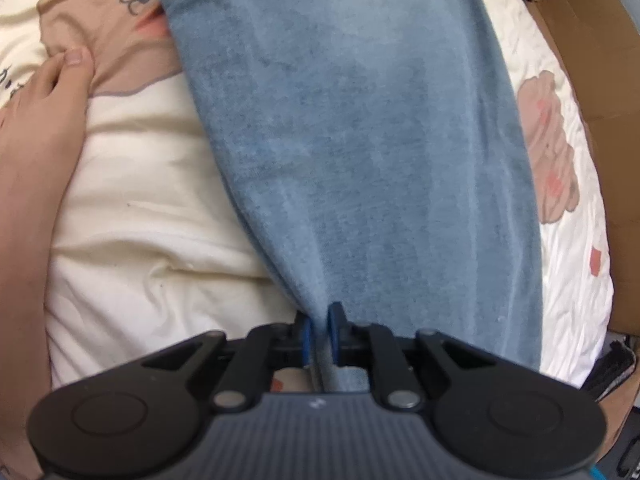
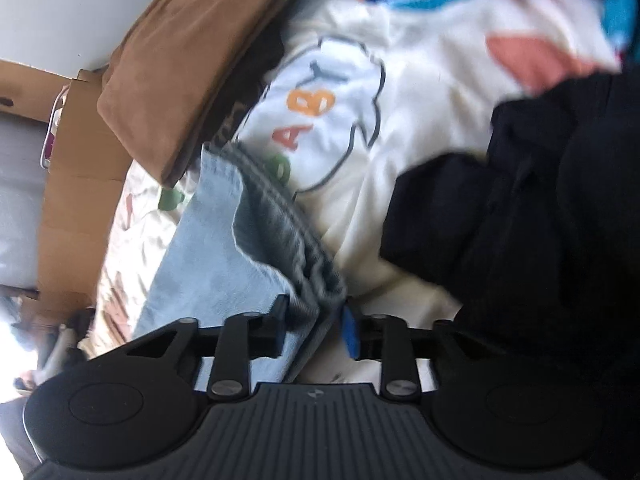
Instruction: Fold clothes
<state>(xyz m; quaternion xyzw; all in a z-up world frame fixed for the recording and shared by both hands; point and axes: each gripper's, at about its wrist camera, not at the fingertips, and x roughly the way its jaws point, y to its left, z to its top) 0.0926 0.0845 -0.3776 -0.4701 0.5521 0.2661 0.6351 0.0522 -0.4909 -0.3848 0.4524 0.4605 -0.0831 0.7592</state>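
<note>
A blue denim-coloured garment (image 1: 360,140) stretches away from my left gripper (image 1: 322,330) across a cream bedspread (image 1: 140,200). The left gripper's blue pads are shut on the garment's near edge. In the right wrist view my right gripper (image 2: 316,320) is shut on a bunched, stitched hem of the same blue garment (image 2: 240,240), whose paler inside faces up to the left. The cloth hangs folded between its fingers.
A person's bare foot and leg (image 1: 40,120) rest on the bedspread at the left. A cardboard box (image 1: 592,60) stands at the right bed edge. Folded brown cloth (image 2: 188,68), a black garment (image 2: 520,200) and a printed cream cover (image 2: 340,92) lie ahead of the right gripper.
</note>
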